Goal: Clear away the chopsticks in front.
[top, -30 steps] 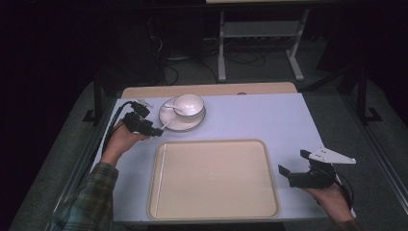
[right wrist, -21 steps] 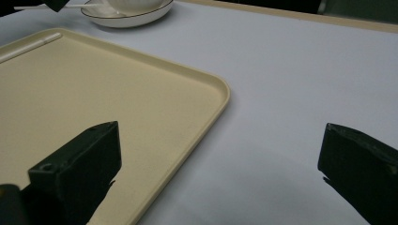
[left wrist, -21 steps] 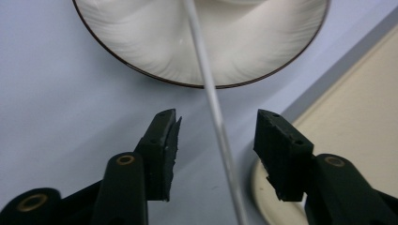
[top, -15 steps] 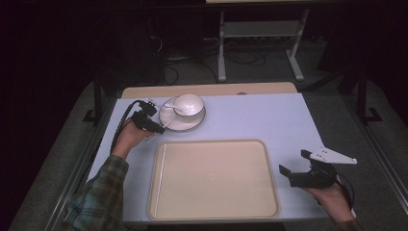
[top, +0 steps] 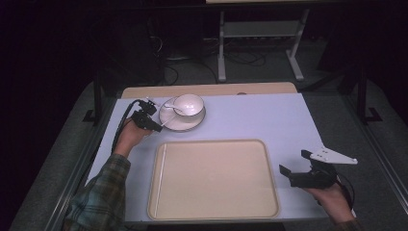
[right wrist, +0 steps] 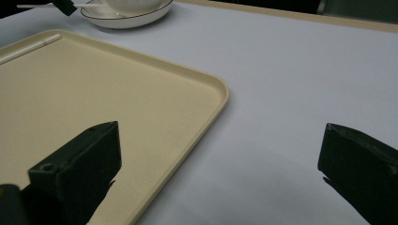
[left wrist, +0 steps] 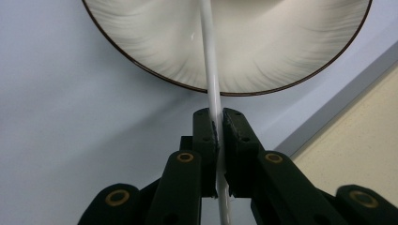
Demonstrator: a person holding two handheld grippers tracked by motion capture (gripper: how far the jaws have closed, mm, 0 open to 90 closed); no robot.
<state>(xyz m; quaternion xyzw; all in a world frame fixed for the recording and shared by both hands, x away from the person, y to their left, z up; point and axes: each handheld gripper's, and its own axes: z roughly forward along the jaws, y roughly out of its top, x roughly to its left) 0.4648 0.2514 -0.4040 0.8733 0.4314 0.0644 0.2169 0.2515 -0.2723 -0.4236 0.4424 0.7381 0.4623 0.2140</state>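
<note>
Left gripper view gives me the clearest read: my left gripper (left wrist: 218, 136) has just been closing, and its jaws are now clamped on the white handle of the spoon (left wrist: 211, 70). The handle runs straight up the frame from between the pads and crosses the dark rim of the saucer (left wrist: 155, 56), so the spoon's long axis lies along the gripper's own line.

In the high view I see the same left gripper (top: 155, 127) just off the saucer's (top: 192, 124) left edge, tips reaching its rim. The spoon (top: 172, 111) slants from there up toward the cup (top: 188, 104), which sits on the saucer; the handle end points down-left at my gripper, and the bowl end lies against the near-left side of the cup. Whether the spoon bowl is inside the cup or resting on the saucer I cannot tell.

The saucer stands on the table (top: 260, 115) just beyond the far left corner of the tray (top: 214, 180), apart from it.

My right gripper (top: 291, 173) hovers well away from the saucer, just off the tray's right edge. In the right gripper view its jaws (right wrist: 220, 173) stand wide apart with nothing between them, straddling the tray's (right wrist: 141, 93) near corner, the saucer (right wrist: 126, 18) far off at the top left.
</note>
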